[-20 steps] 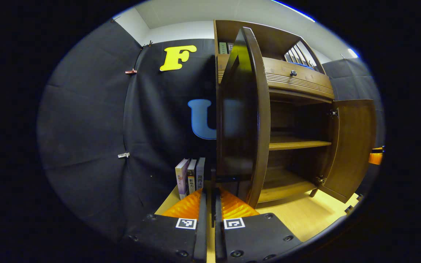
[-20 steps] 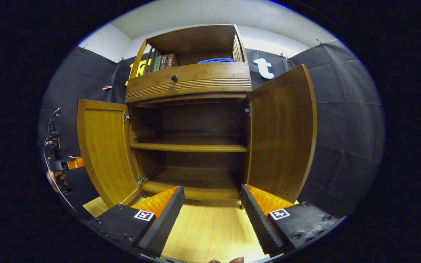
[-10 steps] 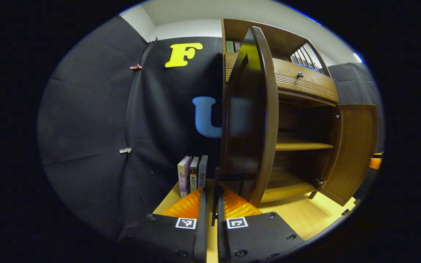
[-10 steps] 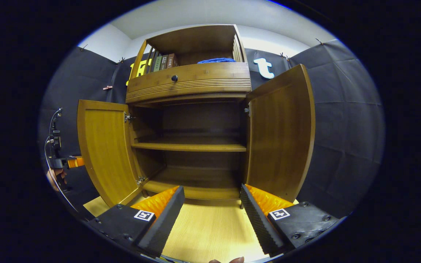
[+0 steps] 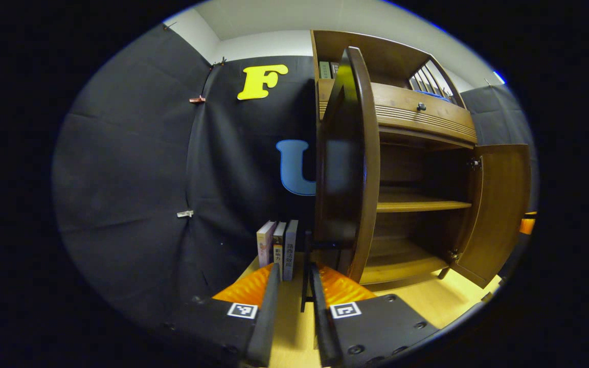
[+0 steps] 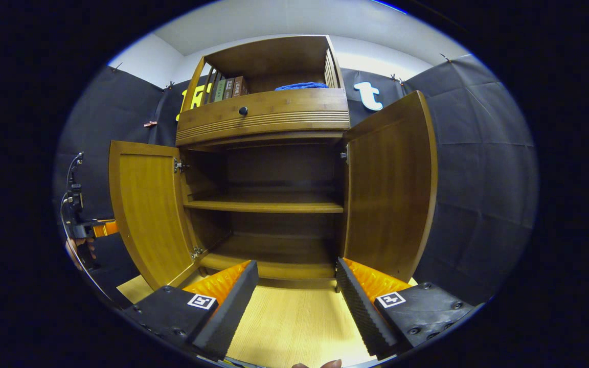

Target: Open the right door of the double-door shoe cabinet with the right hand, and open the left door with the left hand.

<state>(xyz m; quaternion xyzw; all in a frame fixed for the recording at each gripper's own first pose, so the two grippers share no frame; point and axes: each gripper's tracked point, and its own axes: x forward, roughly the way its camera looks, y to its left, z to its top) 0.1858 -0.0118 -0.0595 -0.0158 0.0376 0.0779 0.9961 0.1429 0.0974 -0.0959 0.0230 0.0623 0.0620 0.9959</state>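
Both doors of the wooden shoe cabinet stand wide open. In the right gripper view the left door (image 6: pixel 146 209) swings out to the left and the right door (image 6: pixel 389 189) to the right, baring the inner shelf (image 6: pixel 266 206). My right gripper (image 6: pixel 297 271) hangs open before the cabinet, holding nothing. In the left gripper view the left door (image 5: pixel 348 168) is edge-on, with its thin dark handle (image 5: pixel 304 266) standing in the gap of my left gripper (image 5: pixel 294 273), which is open. The right door (image 5: pixel 499 209) is at the far right.
Three books (image 5: pixel 277 248) stand on the pale wooden floor (image 6: pixel 294 322) beside the cabinet. Above the doors is a drawer with a dark knob (image 6: pixel 243 110), then a top shelf with books and a blue cloth (image 6: pixel 302 85). A hand (image 6: pixel 77 250) holds the left gripper.
My left gripper's fingers have parted and let go of the left door's handle. The right gripper and both doors have barely moved.
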